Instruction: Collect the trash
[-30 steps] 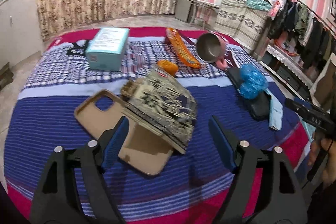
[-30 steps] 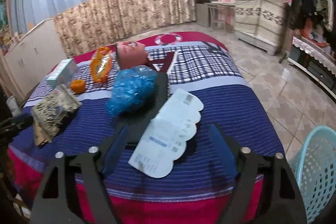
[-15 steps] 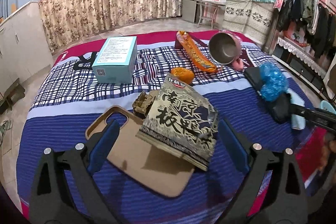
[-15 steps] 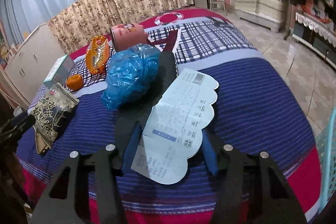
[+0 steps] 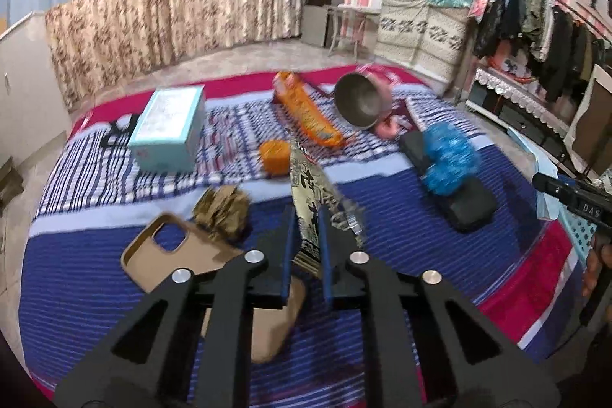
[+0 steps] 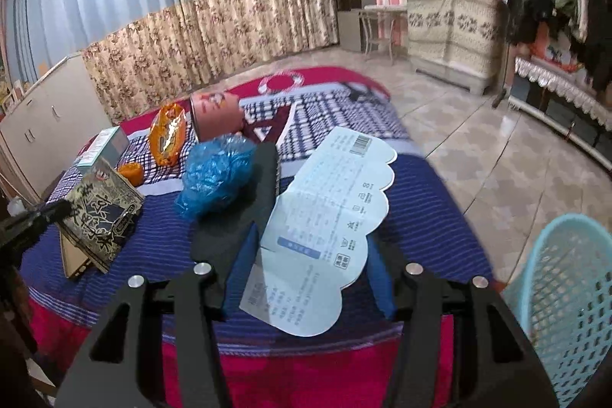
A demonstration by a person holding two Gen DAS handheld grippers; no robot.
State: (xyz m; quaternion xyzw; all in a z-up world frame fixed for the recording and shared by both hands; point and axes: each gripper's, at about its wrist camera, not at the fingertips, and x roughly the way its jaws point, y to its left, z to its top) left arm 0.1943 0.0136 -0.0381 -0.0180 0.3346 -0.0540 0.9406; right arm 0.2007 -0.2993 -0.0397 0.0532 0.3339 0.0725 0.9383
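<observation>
My left gripper has its jaws closing on a gold-and-black snack package, with the pads pressing its sides. The package stands on edge above the bed; the right wrist view shows it raised at the left. My right gripper is shut on a pale blue scalloped paper sheet, which is lifted clear of the blue striped bedcover. Still lying on the bed are a crumpled brown wrapper, an orange snack bag and a crumpled blue plastic bag.
A tan phone case, a teal box, an orange fruit, a tipped pink pot and a long black item also lie on the bed. A teal mesh basket stands on the tiled floor at the right.
My left gripper went from wide open to shut on the snack package and raised it on edge. My right gripper closed on the paper sheet and lifted it off the cover.
</observation>
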